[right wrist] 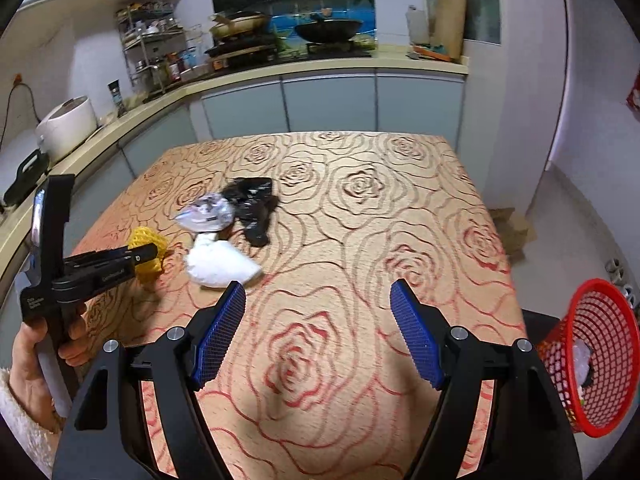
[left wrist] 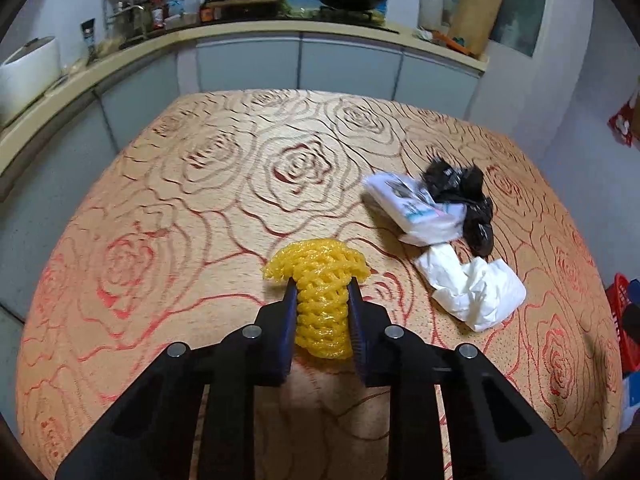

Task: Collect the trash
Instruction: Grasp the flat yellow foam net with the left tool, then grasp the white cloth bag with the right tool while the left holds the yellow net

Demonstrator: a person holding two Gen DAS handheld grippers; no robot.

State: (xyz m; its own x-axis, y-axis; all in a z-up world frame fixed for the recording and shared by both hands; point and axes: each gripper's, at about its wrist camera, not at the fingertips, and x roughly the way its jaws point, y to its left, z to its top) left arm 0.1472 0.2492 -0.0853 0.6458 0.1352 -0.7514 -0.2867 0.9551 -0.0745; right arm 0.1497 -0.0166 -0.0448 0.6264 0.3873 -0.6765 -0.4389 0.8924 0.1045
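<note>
**Learner:** Left wrist view, centre of the frame: what is the left hand-held gripper (left wrist: 322, 294) pinching?

**Instructor:** A yellow foam net sleeve (left wrist: 318, 292), the kind slipped over fruit. The jaws pinch its middle; its far end flares out beyond the fingertips, and it lies low on the rose-patterned counter (left wrist: 180, 200).

**Learner:** How would it handle?

**Instructor:** Very light, soft and springy, I would judge. It squashes under the pads and cannot break. Its open mesh gives good purchase, so a hold across the waist, as here, should serve.

**Learner:** And the other rubbish?

**Instructor:** At right of the same view lie a crumpled white tissue (left wrist: 476, 292), a white printed wrapper (left wrist: 416, 208) and a black plastic bag (left wrist: 468, 196), touching one another in a loose heap. All look limp and light; pinch each at a raised fold.

**Learner:** The right wrist view?

**Instructor:** The right hand-held gripper (right wrist: 318, 300) stands spread over bare cloth, holding nothing. A red mesh basket (right wrist: 600, 364) sits at lower right, off the counter's edge, with something pale already inside; presumably the bin.
</note>
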